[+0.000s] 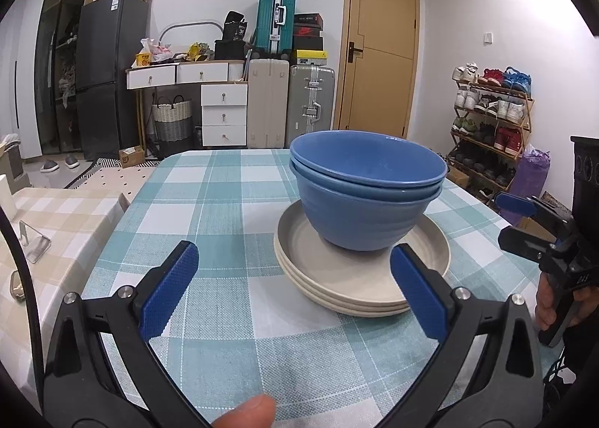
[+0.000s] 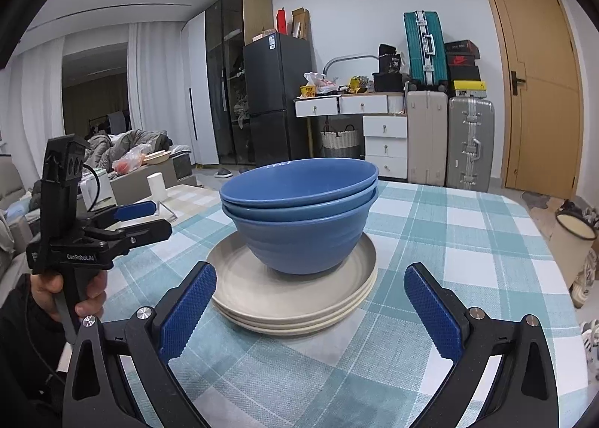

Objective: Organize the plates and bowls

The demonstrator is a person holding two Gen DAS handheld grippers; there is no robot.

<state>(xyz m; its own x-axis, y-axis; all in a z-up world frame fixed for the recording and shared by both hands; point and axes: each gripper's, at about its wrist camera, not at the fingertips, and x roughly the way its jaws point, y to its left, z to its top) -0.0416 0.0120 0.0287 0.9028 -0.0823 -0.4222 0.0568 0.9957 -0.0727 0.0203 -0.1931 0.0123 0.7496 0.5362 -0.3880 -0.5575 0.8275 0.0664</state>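
Three nested blue bowls (image 1: 367,203) (image 2: 303,229) stand on a stack of three beige plates (image 1: 337,278) (image 2: 262,289), on a table with a teal checked cloth (image 1: 224,203) (image 2: 449,241). My left gripper (image 1: 292,249) is open and empty, just short of the stack's near left rim. My right gripper (image 2: 310,268) is open and empty too, its blue pads on either side of the plates' near edge without touching. Each gripper shows in the other view, hand-held beside the stack: the right gripper (image 1: 501,218) and the left gripper (image 2: 159,218).
A lower table with a beige checked cloth (image 1: 56,211) adjoins on the left, carrying a metal stand (image 1: 33,244) and a paper roll (image 2: 156,185). A shoe rack (image 1: 490,117) and a bin (image 2: 572,241) stand off the table's right side. Suitcases and drawers line the far wall.
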